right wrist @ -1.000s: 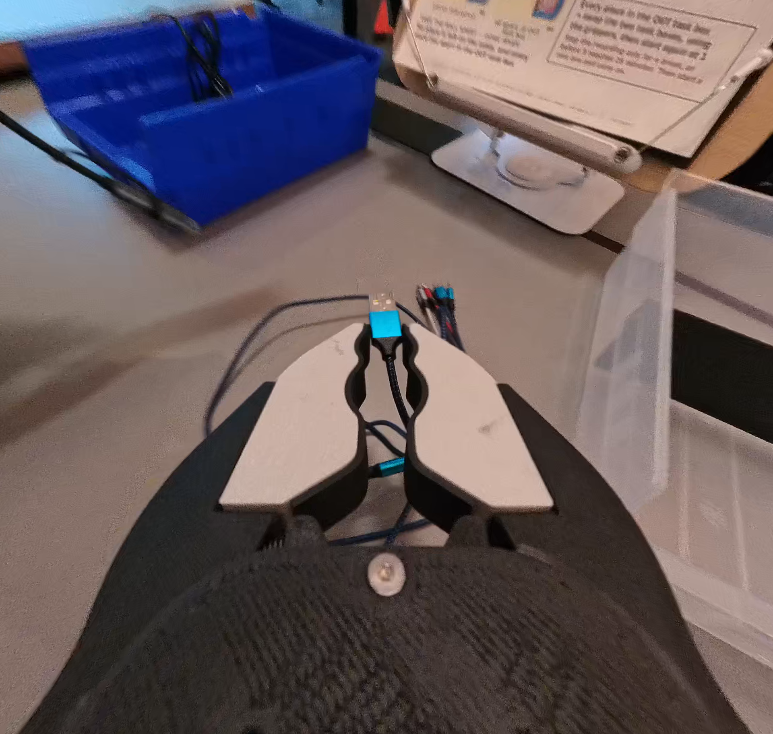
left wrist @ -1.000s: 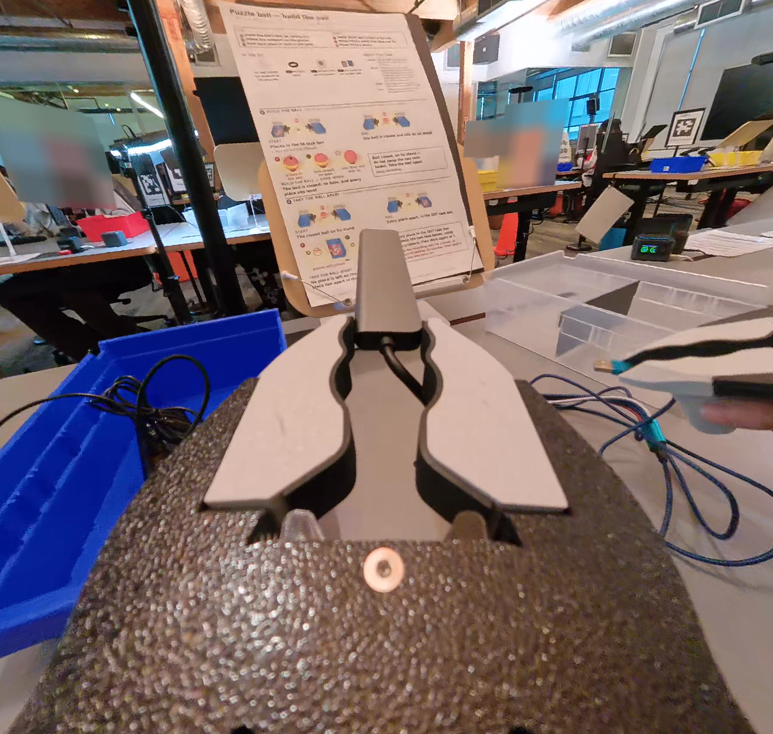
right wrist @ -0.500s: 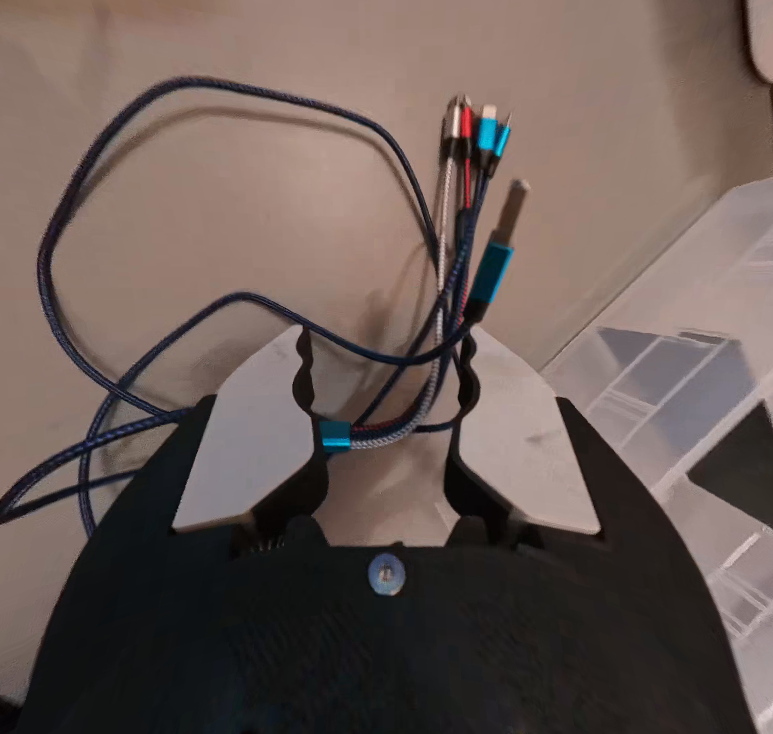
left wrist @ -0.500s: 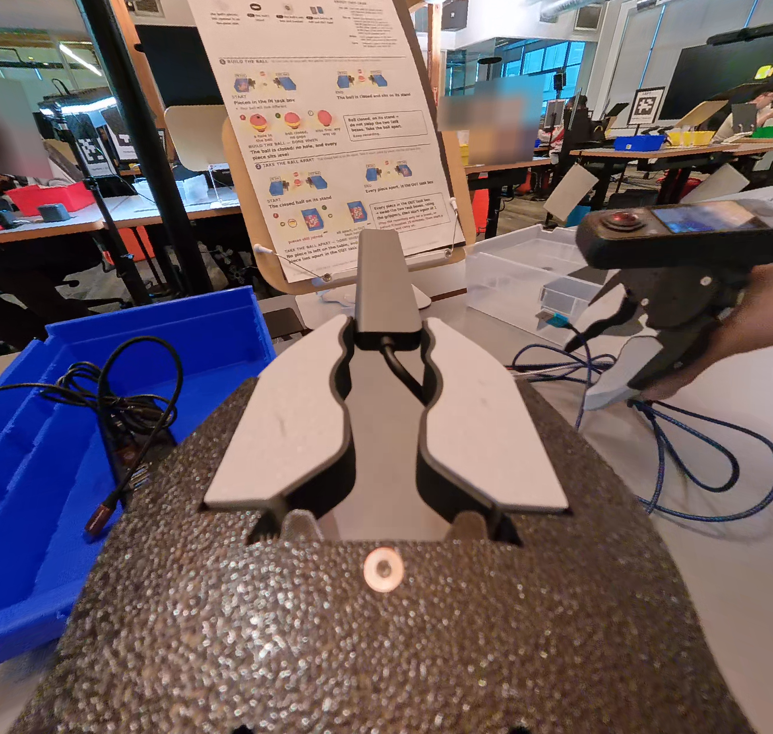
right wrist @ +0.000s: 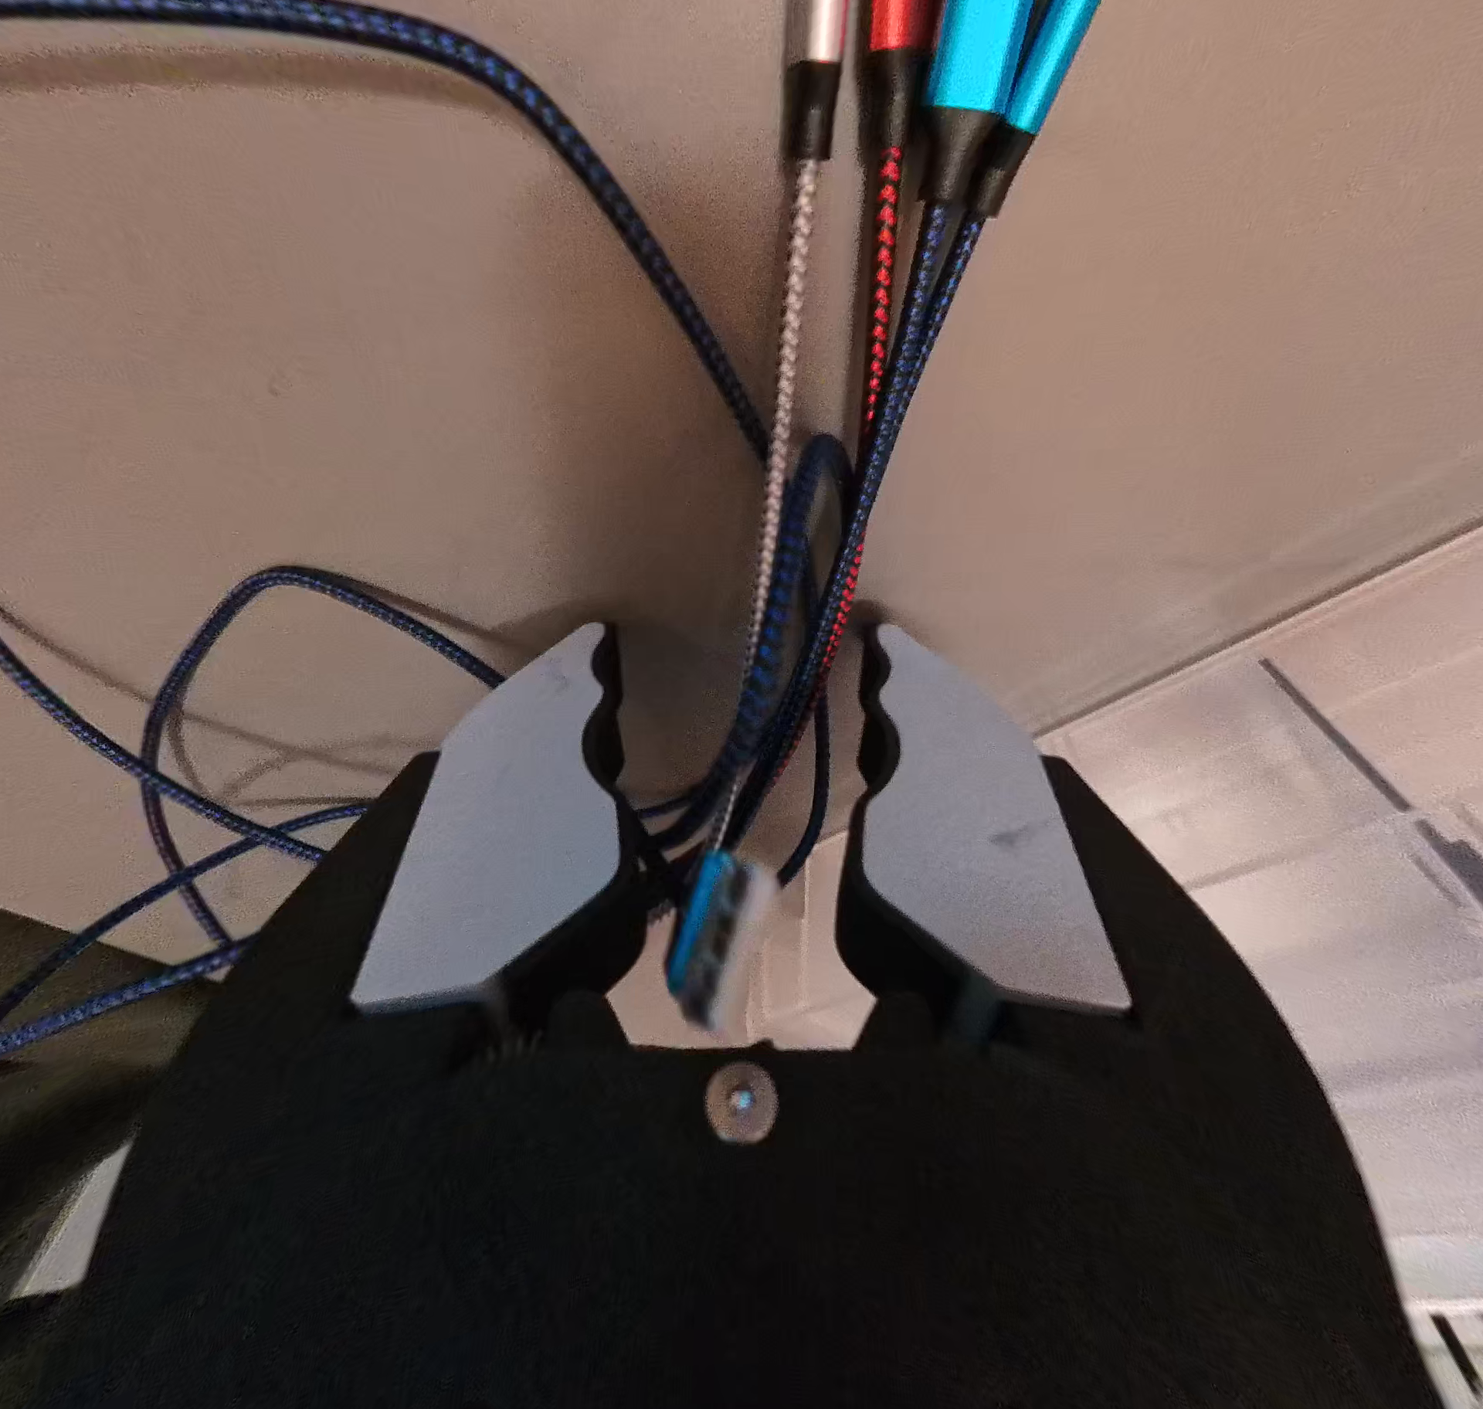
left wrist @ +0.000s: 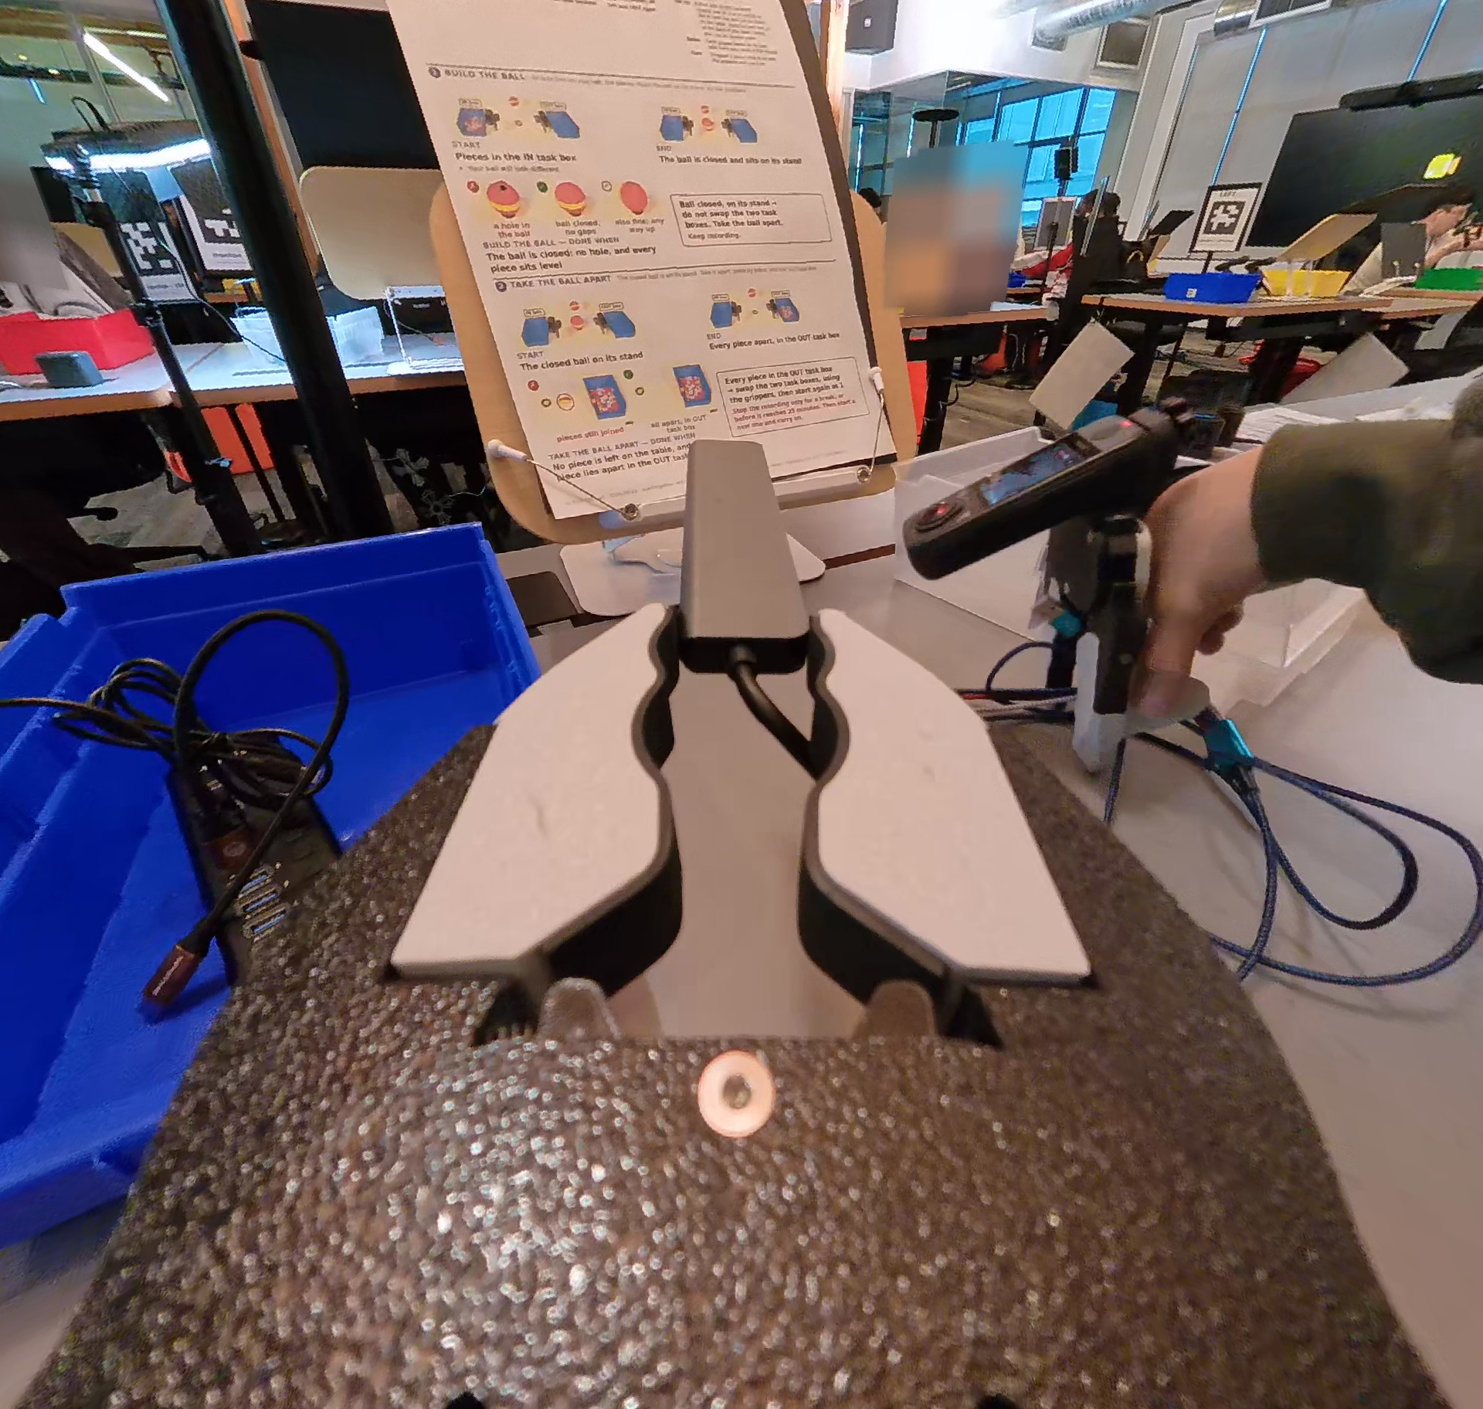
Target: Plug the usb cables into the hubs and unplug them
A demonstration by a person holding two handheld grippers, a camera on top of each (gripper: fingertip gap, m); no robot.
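My left gripper (left wrist: 738,626) is shut on the cable end of a grey usb hub (left wrist: 734,544) and holds it pointing up and forward above the table. My right gripper (right wrist: 738,648) is open and points down at the table, with blue braided cable strands (right wrist: 794,648) running loosely between its fingers. The blue usb plug (right wrist: 714,937) is blurred and lies loose between the fingers near their base. The cable's silver, red and blue connector ends (right wrist: 983,30) lie on the table ahead. In the left wrist view the right gripper (left wrist: 1103,736), held by a hand, stands over the cable loops (left wrist: 1324,873).
A blue bin (left wrist: 449,632) at the left holds a black hub with a tangled black cable (left wrist: 241,833). An instruction sheet on a stand (left wrist: 642,247) is behind. A clear plastic bin (right wrist: 1284,809) stands at the right, and a black pole (left wrist: 241,247) at the back left. The gap from one gripper's tips to the other's is roughly 30 cm.
My right gripper has opened and let go of the blue usb plug, tipped down and dropped closer to the table. My left gripper still holds the grey hub.
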